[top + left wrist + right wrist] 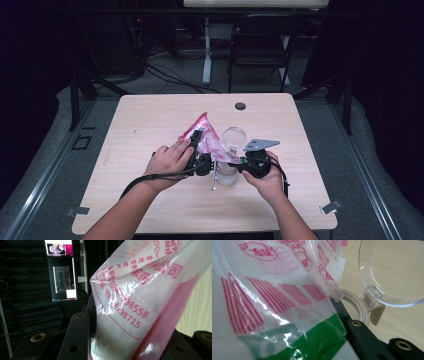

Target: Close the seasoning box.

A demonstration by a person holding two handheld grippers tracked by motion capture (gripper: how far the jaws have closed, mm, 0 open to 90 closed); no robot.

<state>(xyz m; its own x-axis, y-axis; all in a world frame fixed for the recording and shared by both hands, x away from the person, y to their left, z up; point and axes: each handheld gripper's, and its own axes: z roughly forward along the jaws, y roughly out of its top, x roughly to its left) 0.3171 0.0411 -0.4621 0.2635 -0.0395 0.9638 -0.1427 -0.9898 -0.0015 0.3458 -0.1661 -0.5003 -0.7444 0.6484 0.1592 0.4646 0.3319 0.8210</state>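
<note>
Left hand [169, 159], at left of centre on the pale wooden tabletop [150, 115], carries the left gripper [199, 150]; its black fingers [76, 340] are closed on the lower part of a pink-and-clear plastic bag [204, 135], which rises between them in the left gripper view, printed with red characters and digits and packed with white granules [117, 322]. The bag stands tilted above the tabletop, peak toward the far edge, its lower end over a clear jar [227, 172] just beside both grippers. The jar's round transparent lid [234, 136] stands hinged open behind it; the right gripper view shows the lid [392, 272] on a beige hinge and ring [362, 307]. A thin metal rod [214, 177] lies on the tabletop at the jar's left. Right gripper [255, 164], held in the right hand [270, 180], meets the bag's other side; its fingers [367, 340] lie against the film with red stripes and a green band, but grip cannot be told. A dark round grommet [240, 106] sits near the far edge; a folding chair [262, 45] stands beyond.
</note>
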